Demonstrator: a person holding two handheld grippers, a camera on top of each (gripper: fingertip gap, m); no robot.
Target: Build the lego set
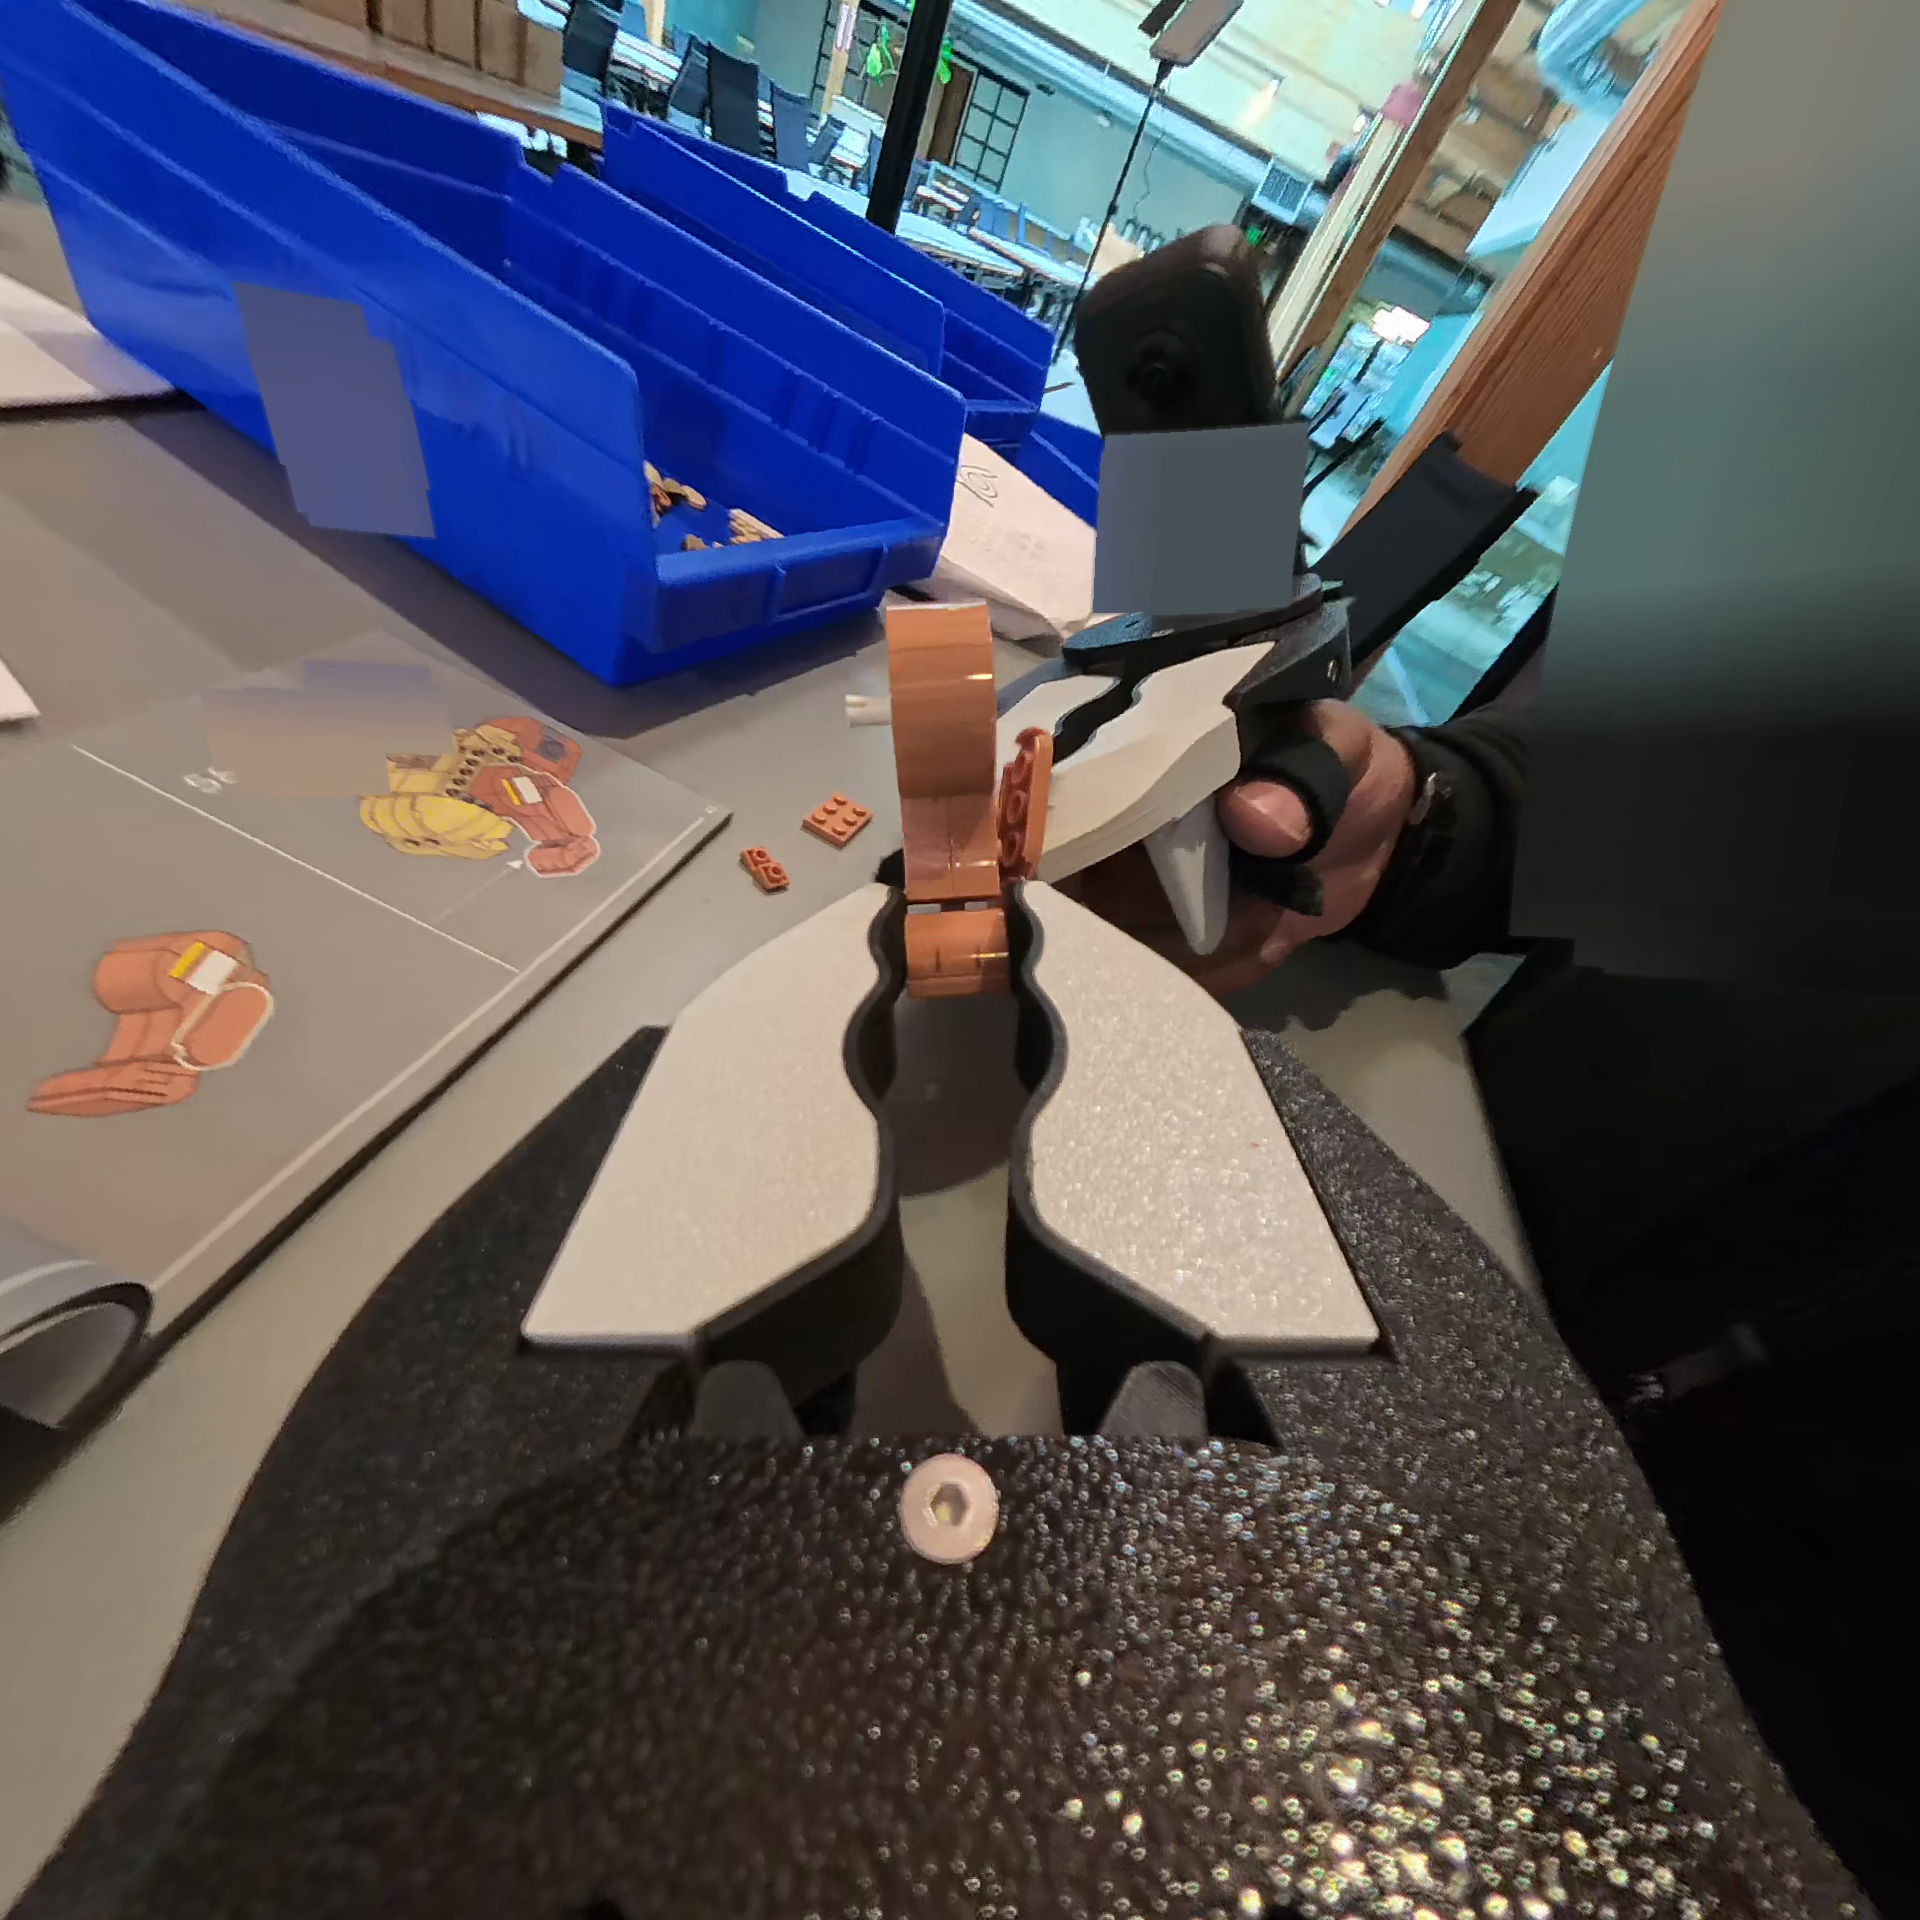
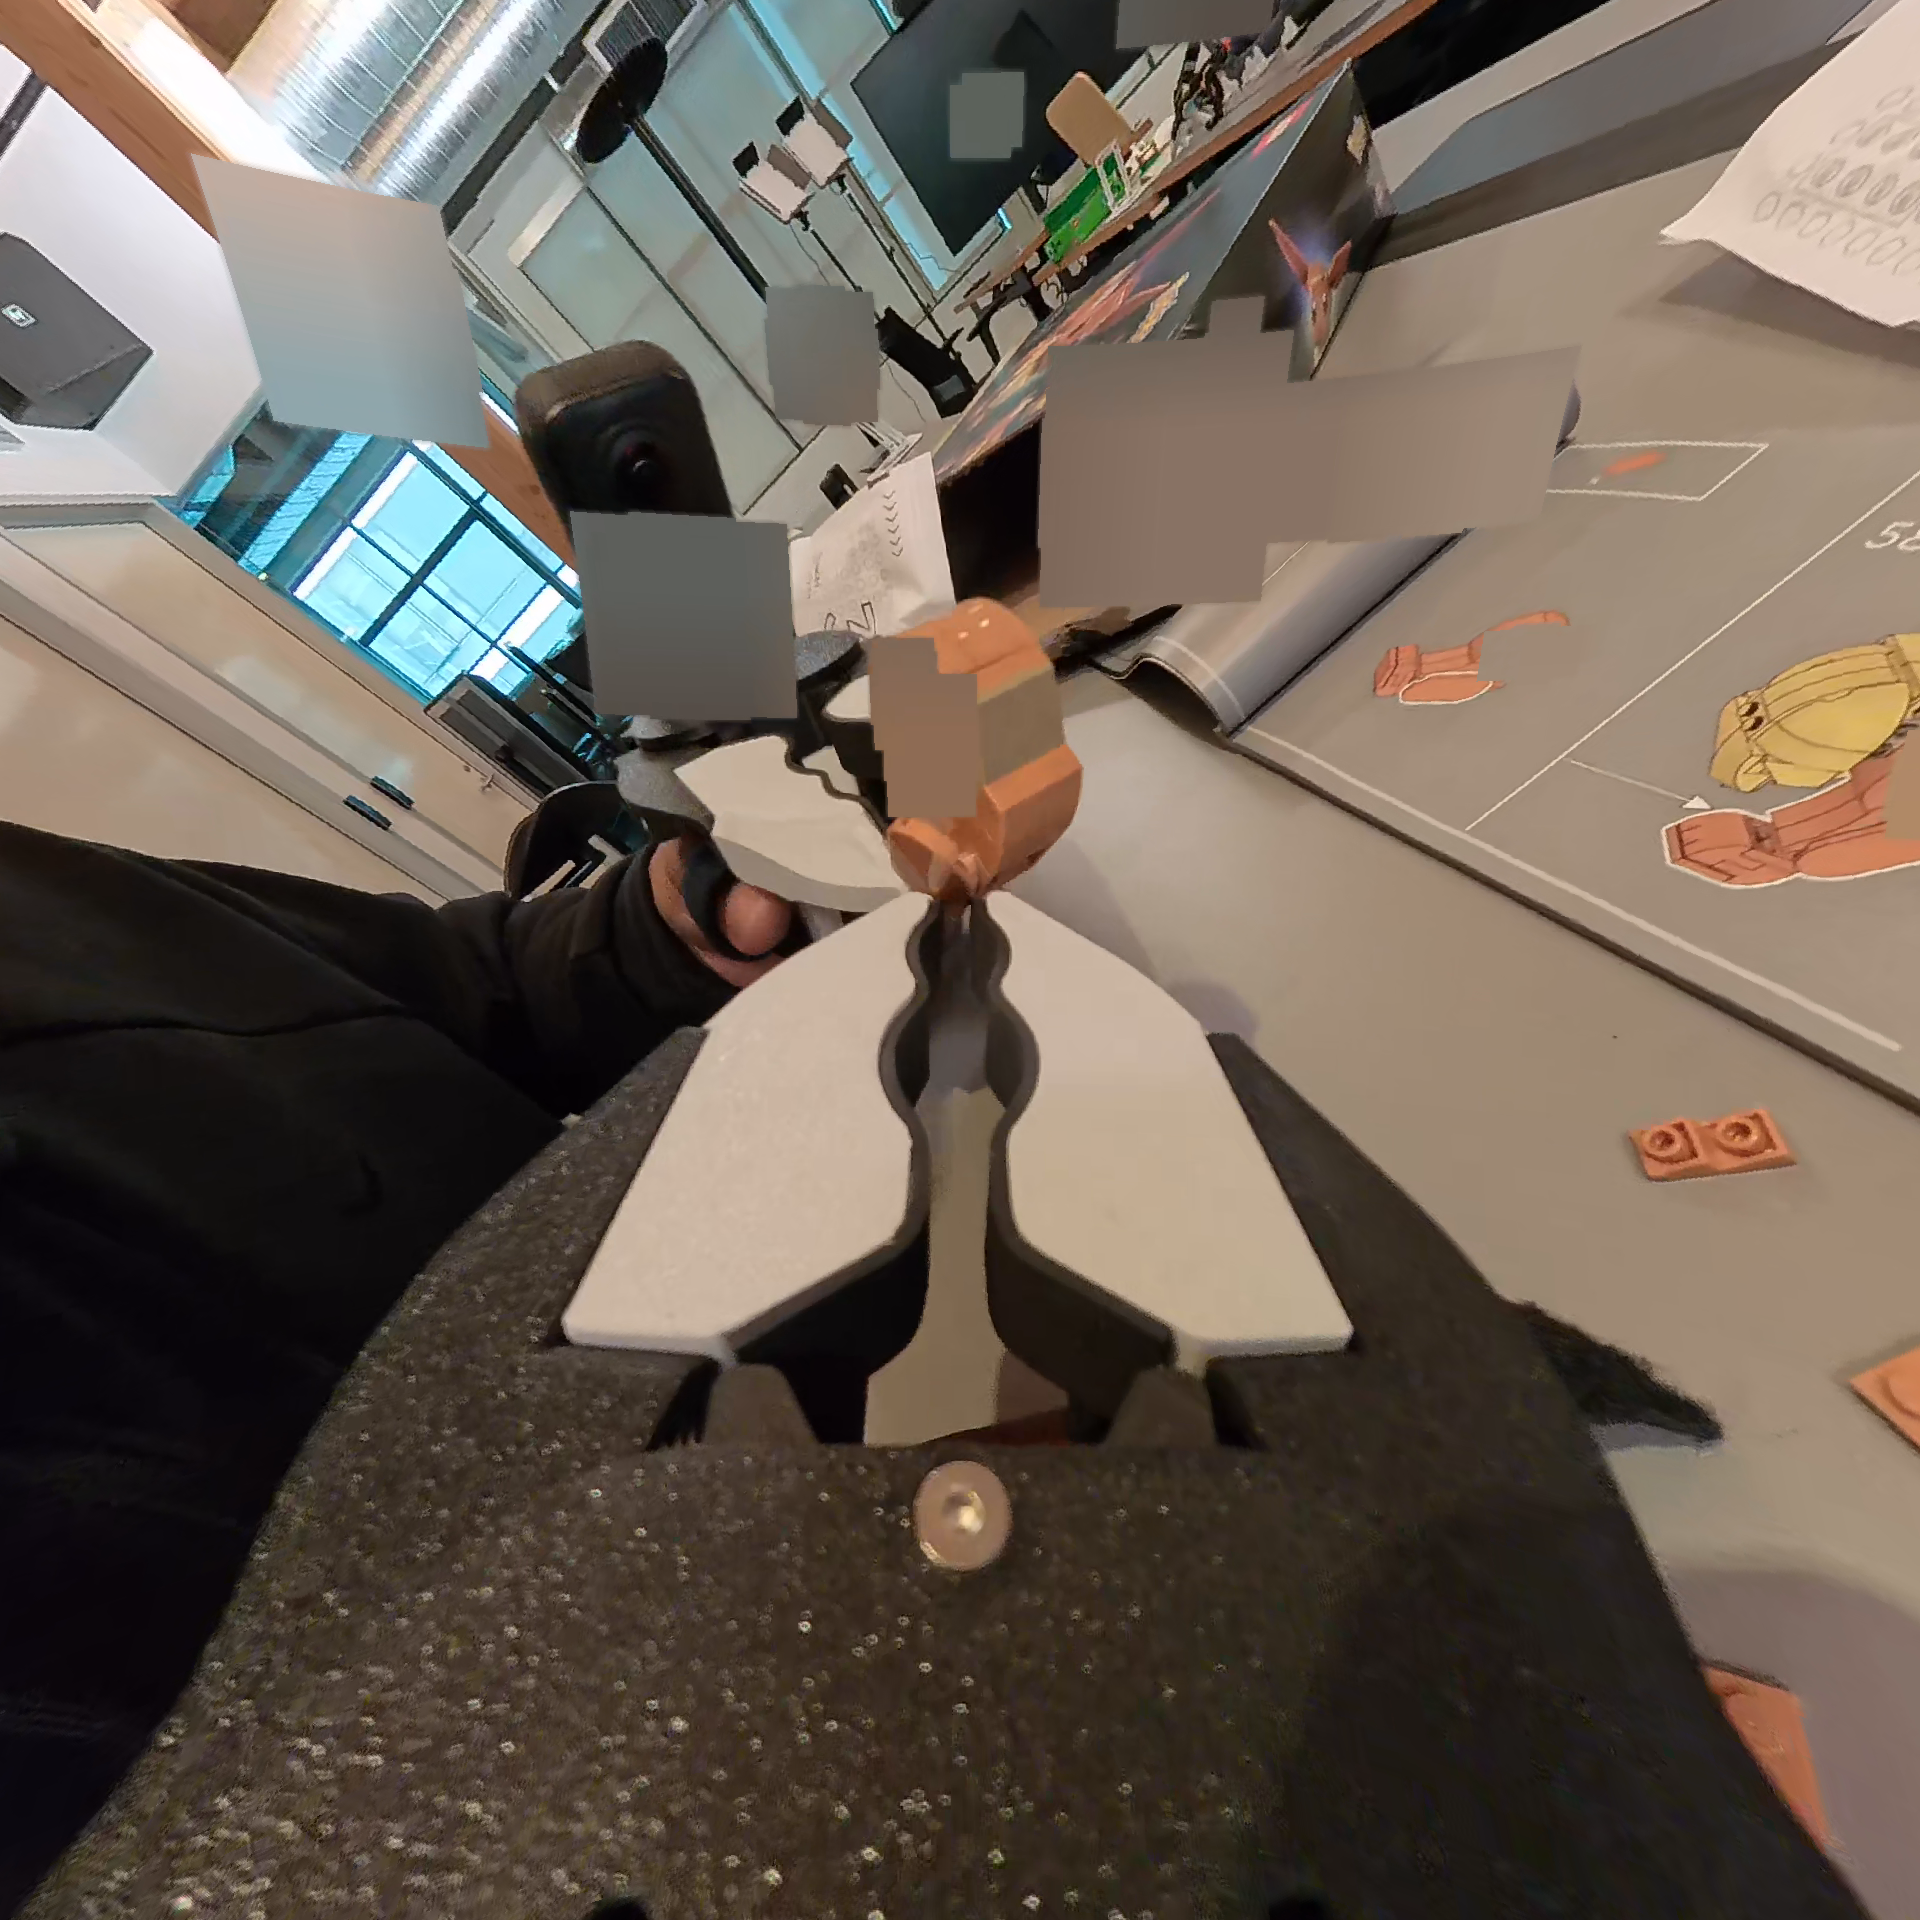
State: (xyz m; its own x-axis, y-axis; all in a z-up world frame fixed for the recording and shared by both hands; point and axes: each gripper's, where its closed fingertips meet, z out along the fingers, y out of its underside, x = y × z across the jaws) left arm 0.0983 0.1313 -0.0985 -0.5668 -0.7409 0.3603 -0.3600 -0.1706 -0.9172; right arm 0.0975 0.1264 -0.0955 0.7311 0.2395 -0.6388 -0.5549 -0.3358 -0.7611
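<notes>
My left gripper (image 1: 956, 914) is shut on the lower end of an orange-brown brick assembly (image 1: 940, 748) with a curved arch top, held upright above the grey table (image 1: 644, 1507). The same assembly shows in the right wrist view (image 2: 1013, 748). My right gripper (image 2: 961, 906) is shut on a small orange plate (image 1: 1027, 798) with round studs, held edge-on against the right side of the assembly. The right gripper also shows in the left wrist view (image 1: 1049, 805), coming in from the right with a hand (image 1: 1299, 821) on it.
An open instruction booklet (image 1: 312, 935) lies left on the table. Two loose orange plates (image 1: 837, 819) (image 1: 765, 869) lie beside it. Blue bins (image 1: 499, 395) stand behind, one with small brown parts. Another loose plate (image 2: 1712, 1143) shows in the right wrist view, and a dark box (image 2: 1195, 312) stands farther back. Less than 4 cm separates the two grippers' tips.
</notes>
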